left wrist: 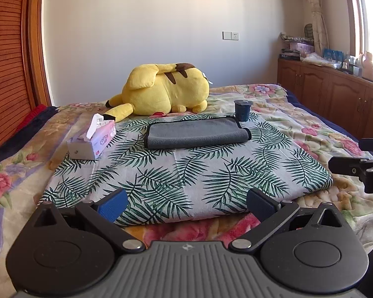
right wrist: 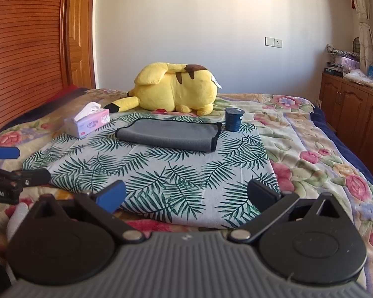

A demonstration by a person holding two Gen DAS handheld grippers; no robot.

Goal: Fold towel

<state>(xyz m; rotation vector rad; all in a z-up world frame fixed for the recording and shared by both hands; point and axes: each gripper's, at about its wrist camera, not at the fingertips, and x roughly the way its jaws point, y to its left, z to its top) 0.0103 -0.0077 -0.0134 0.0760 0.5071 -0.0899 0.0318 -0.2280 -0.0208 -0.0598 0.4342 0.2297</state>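
Left tool (left wrist: 185, 204) and right tool (right wrist: 186, 196), both wide open and empty, sit at the mat's (left wrist: 186, 173) near edge, the folded towel (left wrist: 196, 131) well ahead across bare mat.

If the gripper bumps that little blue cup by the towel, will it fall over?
Probably, yes. The blue cup is small and taller than wide, and it stands on soft bedding, so it likely tips easily. It sits right beside the gray towel, so tugging that corner may knock it. It seems lidded; spilling looks unlikely.
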